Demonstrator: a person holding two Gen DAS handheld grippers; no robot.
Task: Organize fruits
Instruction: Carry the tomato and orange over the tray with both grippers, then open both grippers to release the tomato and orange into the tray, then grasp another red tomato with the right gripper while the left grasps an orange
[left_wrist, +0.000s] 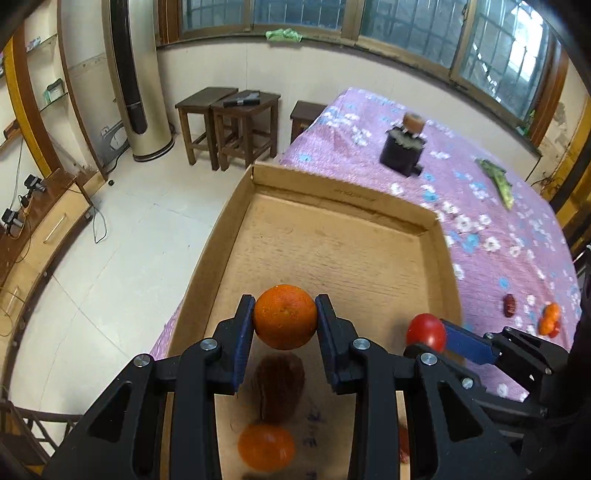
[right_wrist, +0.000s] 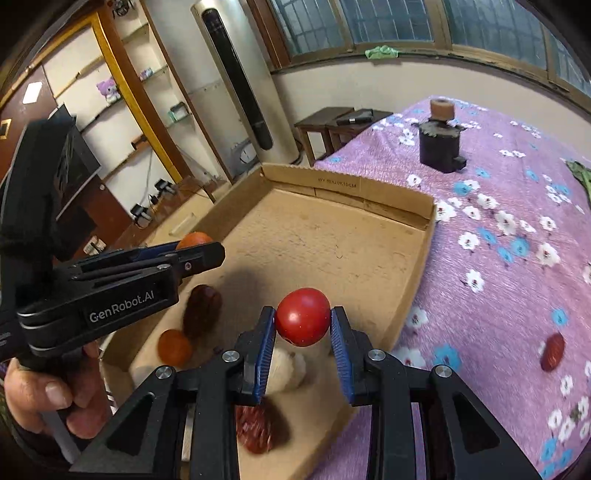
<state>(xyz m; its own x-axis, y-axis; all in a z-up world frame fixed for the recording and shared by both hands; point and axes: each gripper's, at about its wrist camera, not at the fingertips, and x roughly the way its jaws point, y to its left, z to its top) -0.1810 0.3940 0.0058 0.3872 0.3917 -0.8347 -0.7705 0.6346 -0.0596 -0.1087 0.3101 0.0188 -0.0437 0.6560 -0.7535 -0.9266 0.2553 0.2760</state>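
My left gripper (left_wrist: 285, 321) is shut on an orange (left_wrist: 285, 322), held above the near part of a shallow cardboard box (left_wrist: 334, 194). In the right wrist view my right gripper (right_wrist: 303, 325) is shut on a red tomato (right_wrist: 303, 316) over the box (right_wrist: 369, 194) near its right wall. The same tomato (left_wrist: 426, 330) shows at the right in the left wrist view. Inside the box lie a small orange (right_wrist: 174, 345), a dark red fruit (right_wrist: 202, 308), a pale fruit (right_wrist: 286, 369) and a red fruit (right_wrist: 256, 430). My left gripper (right_wrist: 207, 249) reaches in from the left.
The box sits on a purple flowered cloth (right_wrist: 498, 258). On the cloth lie a red date (right_wrist: 553, 351), small oranges (left_wrist: 549, 318), a green vegetable (left_wrist: 498, 181) and a black device (right_wrist: 441, 146). Wooden stools (left_wrist: 236, 122) stand beyond. A hand (right_wrist: 40, 395) holds the left gripper's handle.
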